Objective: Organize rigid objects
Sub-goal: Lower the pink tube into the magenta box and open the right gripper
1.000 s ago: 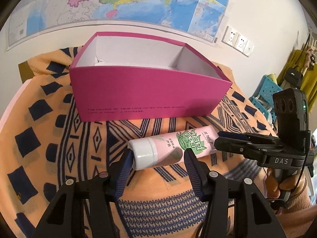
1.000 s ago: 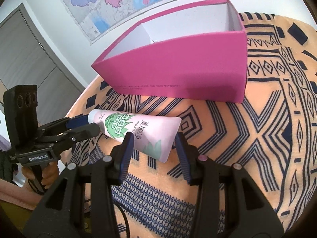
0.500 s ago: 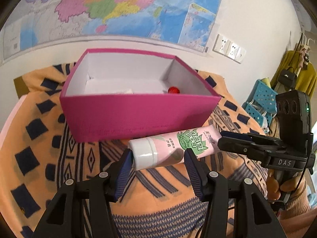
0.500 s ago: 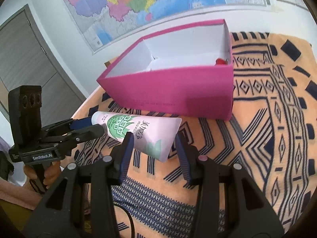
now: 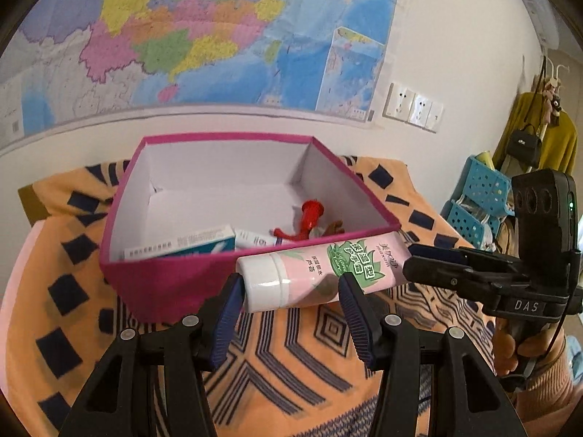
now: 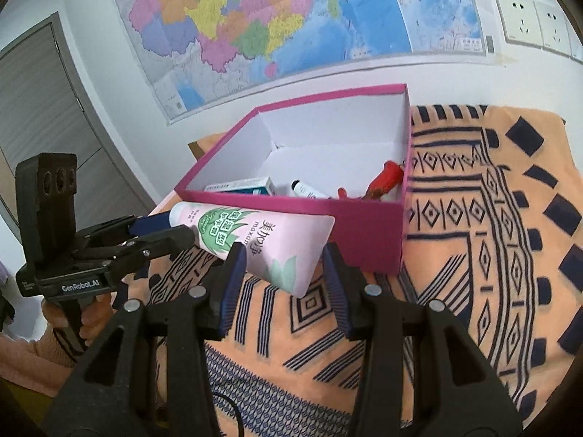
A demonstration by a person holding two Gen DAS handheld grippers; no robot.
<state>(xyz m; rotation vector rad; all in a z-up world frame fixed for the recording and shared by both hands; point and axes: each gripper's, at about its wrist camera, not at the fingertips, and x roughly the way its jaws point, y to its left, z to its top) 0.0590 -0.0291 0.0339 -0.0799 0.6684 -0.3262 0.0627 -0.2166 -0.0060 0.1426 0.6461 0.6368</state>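
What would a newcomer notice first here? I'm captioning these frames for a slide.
First the pink tube, carried level between the two tongs, left on the cap end and right on the flat end, just before the magenta box. Then the box itself, open on the orange patterned cloth, and the bright map on the wall behind.

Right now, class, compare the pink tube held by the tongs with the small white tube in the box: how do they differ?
The pink tube is held above the cloth, gripped by both tongs, left tongs and right tongs; the small white tube lies loose inside the pink box. The pink tube looks far bigger and carries green leaf artwork; the small white tube is plain white. Both lie roughly level.
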